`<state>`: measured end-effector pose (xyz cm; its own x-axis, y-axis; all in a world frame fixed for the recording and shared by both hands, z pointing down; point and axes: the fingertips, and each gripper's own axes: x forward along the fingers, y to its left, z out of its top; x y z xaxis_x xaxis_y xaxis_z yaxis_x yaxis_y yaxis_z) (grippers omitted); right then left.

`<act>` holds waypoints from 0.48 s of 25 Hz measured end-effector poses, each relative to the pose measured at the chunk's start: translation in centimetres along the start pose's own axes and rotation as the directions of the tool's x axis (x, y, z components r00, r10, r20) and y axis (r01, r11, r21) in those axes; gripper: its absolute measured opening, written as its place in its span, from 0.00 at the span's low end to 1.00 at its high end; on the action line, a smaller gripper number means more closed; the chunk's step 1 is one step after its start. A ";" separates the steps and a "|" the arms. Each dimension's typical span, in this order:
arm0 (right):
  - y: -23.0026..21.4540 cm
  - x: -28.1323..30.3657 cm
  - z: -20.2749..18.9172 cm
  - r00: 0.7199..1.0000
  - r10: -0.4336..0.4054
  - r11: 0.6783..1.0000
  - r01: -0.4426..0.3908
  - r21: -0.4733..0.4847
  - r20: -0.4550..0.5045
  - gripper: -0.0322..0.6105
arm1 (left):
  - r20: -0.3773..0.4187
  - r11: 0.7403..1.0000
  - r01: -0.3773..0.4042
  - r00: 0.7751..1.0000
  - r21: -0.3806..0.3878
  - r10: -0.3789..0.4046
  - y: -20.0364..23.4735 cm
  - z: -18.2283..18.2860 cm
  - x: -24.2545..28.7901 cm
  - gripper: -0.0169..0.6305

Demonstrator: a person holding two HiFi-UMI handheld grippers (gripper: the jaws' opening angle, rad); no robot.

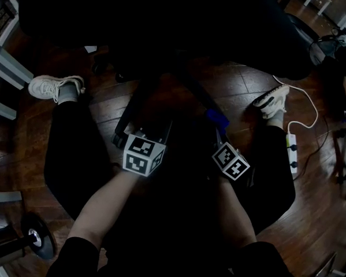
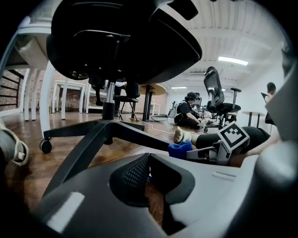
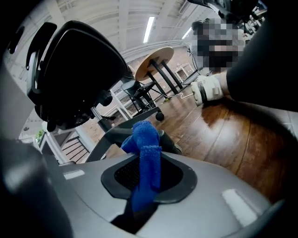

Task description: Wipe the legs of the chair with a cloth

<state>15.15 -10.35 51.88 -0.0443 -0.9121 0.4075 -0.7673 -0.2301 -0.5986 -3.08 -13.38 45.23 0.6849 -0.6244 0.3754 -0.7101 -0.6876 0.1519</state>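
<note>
Since the right gripper point(image 3: 144, 174) pinches the blue cloth point(image 3: 145, 153) in its fingers with the end protruding, fabric, not fingers, meets the chair leg point(image 2: 139, 136); left gripper point(image 2: 149, 179) fingers closed, empty, held aside.

Two tongs point(image 2: 149, 158) point(image 3: 142, 163), one cloth point(image 3: 146, 148), one power strip point(image 1: 292, 151).

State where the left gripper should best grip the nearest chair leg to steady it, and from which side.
Probably mid-span on the chair leg, from above, jaws across its width: it is a straight, narrow bar sloping down from the hub. The left gripper, now shut, must open first.
</note>
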 end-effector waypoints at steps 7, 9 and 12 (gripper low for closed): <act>7.1 1.4 1.3 0.992 0.120 0.990 -0.116 -0.086 0.039 0.19 | -0.008 1.000 -0.017 1.000 0.024 0.017 0.2 -0.4 -0.2 0.03; 10.5 2.8 2.4 0.983 0.175 0.976 -0.167 -0.142 0.049 0.19 | -0.016 1.000 -0.023 1.000 0.018 0.024 0.5 -0.7 -0.2 0.03; 14.5 5.5 4.8 0.971 0.233 0.961 -0.221 -0.164 0.060 0.19 | -0.016 1.000 -0.028 0.999 0.008 0.028 1.0 -0.9 -0.4 0.03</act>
<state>6.84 -20.35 42.17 -0.1836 -0.9593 0.2147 -0.8328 0.0358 -0.5524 -4.19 -13.47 46.06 0.6623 -0.6372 0.3941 -0.7274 -0.6729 0.1345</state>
